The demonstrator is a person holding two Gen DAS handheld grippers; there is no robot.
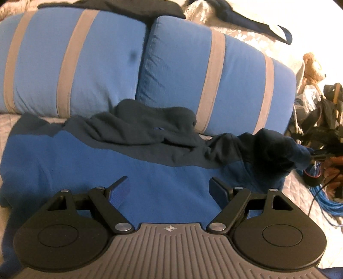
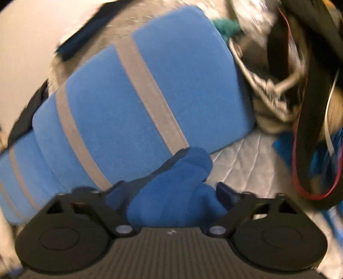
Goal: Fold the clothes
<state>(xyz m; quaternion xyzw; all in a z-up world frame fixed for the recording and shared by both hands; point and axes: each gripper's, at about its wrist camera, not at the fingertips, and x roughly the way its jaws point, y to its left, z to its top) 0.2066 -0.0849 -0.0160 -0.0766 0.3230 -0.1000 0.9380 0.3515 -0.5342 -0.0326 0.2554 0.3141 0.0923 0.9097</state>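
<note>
A blue and dark navy fleece top (image 1: 107,163) lies spread on the quilted bed, its navy upper part (image 1: 150,131) crumpled against the pillows. My left gripper (image 1: 169,186) is open and empty, low over the blue body of the top. In the right wrist view, a bunched blue end of the top (image 2: 182,188) lies between the wide-apart fingers of my right gripper (image 2: 171,188). The pads do not press it. That view is blurred. The same end (image 1: 278,150) shows lifted at the right in the left wrist view.
Two blue pillows with grey stripes (image 1: 75,62) (image 2: 139,103) lean behind the top. A dark garment (image 1: 246,19) lies further back. A stuffed toy (image 1: 313,68), bags and blue cords (image 1: 325,199) crowd the bed's right side. Black straps (image 2: 304,128) hang at right.
</note>
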